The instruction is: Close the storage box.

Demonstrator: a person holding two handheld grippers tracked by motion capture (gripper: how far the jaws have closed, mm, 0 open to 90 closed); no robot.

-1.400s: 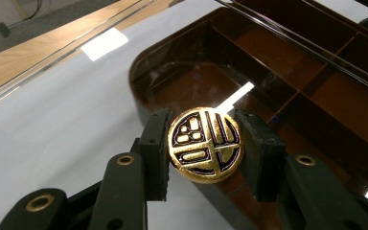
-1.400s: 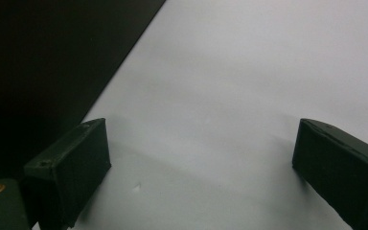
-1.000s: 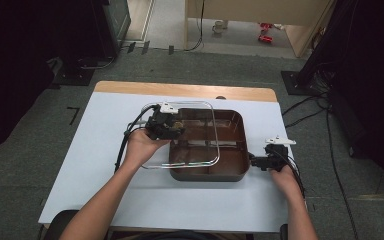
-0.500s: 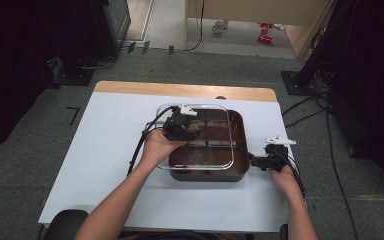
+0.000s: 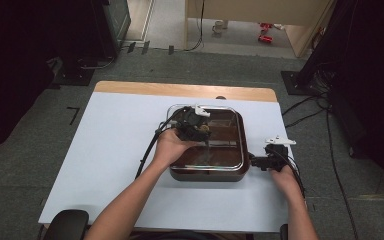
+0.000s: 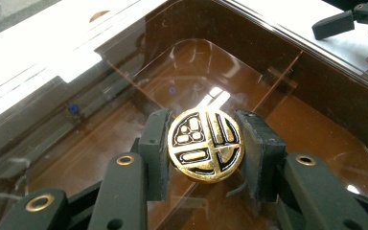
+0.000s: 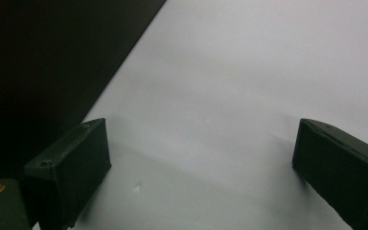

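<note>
On the white table (image 5: 105, 150), the brown pan (image 5: 207, 172) sits right of centre under its glass lid (image 5: 227, 137). Your left gripper (image 6: 205, 146) clamps the lid's gold knob (image 6: 205, 145) over the pan's middle. Your right gripper (image 7: 201, 167), at the pan's 4 o'clock, gapes wide over bare table.

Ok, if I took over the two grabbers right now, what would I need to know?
Left gripper: shut on the gold round knob of the glass lid.
Right gripper: open, holding nothing, beside the brown pan at its right edge, over the white table.
Done: the lid has been carried rightward and now covers the pan.
Left: probably just let go of the knob once the lid sits flat; I can't tell whether it is fully seated.
</note>
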